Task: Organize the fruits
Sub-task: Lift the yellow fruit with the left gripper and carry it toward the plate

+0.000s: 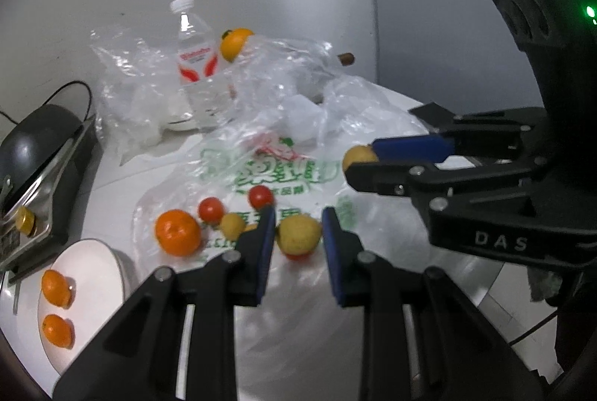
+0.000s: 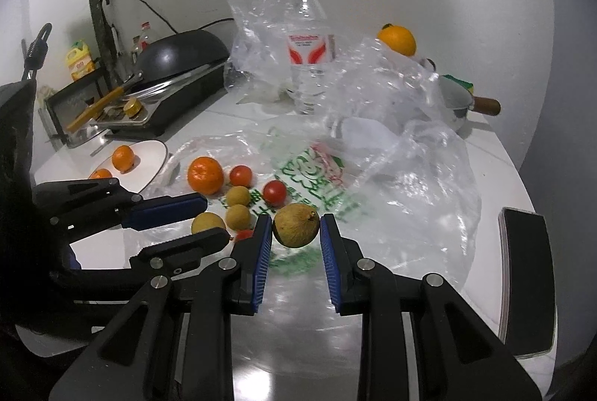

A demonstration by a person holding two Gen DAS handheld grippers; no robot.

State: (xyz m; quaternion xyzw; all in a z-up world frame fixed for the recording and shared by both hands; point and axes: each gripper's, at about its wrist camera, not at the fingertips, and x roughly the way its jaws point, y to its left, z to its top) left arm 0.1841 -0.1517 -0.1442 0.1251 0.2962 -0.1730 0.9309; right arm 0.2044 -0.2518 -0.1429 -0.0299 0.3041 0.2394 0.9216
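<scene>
I'm mid-sort, each hand carrying one yellow-brown fruit off the printed plastic bag (image 2: 317, 177). My right gripper (image 2: 294, 233) is closed on a longan (image 2: 296, 224), pinched between both blue pads. My left gripper (image 1: 298, 233) is clamped on a second longan (image 1: 298, 233), clear of the bag. Two oranges already sit on the white plate (image 1: 93, 266). I judge the next move is carrying both fruits to a dish without squeezing harder.
</scene>
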